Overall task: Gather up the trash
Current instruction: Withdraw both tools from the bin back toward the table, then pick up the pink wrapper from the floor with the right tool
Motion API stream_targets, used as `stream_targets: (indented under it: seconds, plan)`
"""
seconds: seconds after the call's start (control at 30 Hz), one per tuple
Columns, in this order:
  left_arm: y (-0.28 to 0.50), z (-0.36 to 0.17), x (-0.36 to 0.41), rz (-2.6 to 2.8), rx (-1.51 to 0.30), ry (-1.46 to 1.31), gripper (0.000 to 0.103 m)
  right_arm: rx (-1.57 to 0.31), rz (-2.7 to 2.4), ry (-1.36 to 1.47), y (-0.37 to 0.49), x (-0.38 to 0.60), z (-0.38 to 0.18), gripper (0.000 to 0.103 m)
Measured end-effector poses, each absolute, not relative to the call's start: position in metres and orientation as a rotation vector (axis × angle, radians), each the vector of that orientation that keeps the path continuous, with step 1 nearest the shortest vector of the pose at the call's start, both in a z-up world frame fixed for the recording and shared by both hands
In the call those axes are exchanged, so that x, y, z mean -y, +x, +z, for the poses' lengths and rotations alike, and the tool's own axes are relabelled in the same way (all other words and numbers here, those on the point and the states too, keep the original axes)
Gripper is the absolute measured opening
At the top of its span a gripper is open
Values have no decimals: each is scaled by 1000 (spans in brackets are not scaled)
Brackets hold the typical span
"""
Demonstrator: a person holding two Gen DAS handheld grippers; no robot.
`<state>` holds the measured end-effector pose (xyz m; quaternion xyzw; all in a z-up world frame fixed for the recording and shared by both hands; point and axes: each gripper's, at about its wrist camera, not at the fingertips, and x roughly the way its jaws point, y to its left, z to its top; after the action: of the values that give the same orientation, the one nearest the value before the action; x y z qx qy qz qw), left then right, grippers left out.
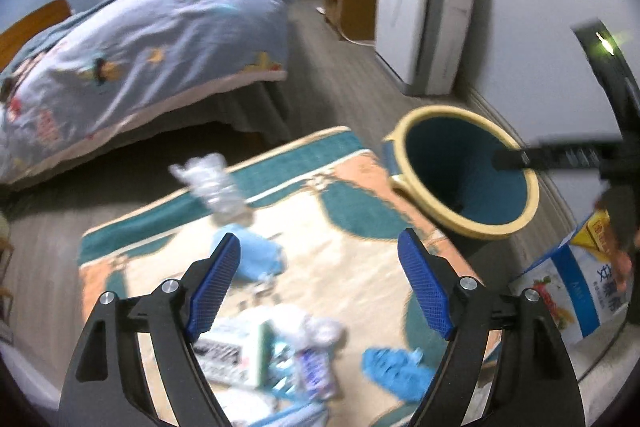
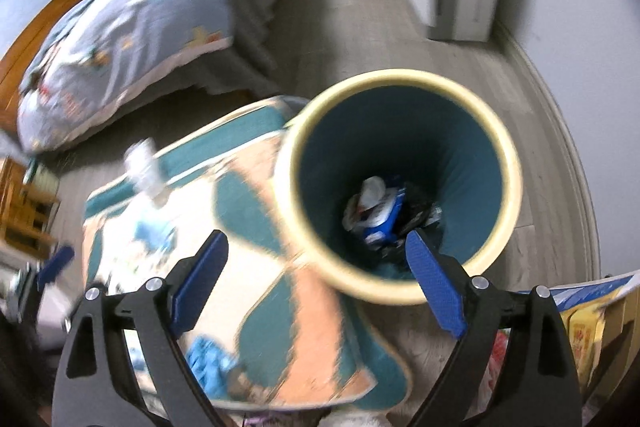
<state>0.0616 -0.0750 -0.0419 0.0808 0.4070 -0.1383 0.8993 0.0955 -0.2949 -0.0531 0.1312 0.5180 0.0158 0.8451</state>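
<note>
Bottle mid-left on rug: crushed, light, slippery; pinch its waist. Left hand-held gripper and right hand-held gripper wide, empty.

A home bedroom: quilted bed, patterned rug.

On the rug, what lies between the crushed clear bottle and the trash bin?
In the left wrist view, only bare patterned rug lies between the crushed bottle and the trash bin; no litter shows there.
</note>
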Motion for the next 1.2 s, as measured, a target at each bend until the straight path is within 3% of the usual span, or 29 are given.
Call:
stream_targets:
  seconds: [0.23, 0.47, 0.57, 0.63, 0.73, 1.2]
  plan:
    - [37, -6, 5, -180, -812, 10, 82, -1156, 316, 173, 20, 199, -50, 89]
    - [22, 20, -32, -156, -779, -86, 84, -1259, 656, -334, -61, 77, -99, 86]
    - [21, 26, -48, -158, -773, -150, 84, -1264, 793, -579, -92, 44, -129, 76]
    - [22, 29, -55, -165, -769, -195, 84, -1317, 883, -712, -110, 26, -159, 57]
    - [23, 35, -61, -170, -754, -212, 84, -1348, 957, -873, -131, 6, -196, 46]
    - [38, 51, -83, -221, -724, -305, 84, -1260, 1261, -1636, -191, 3, -357, 46]
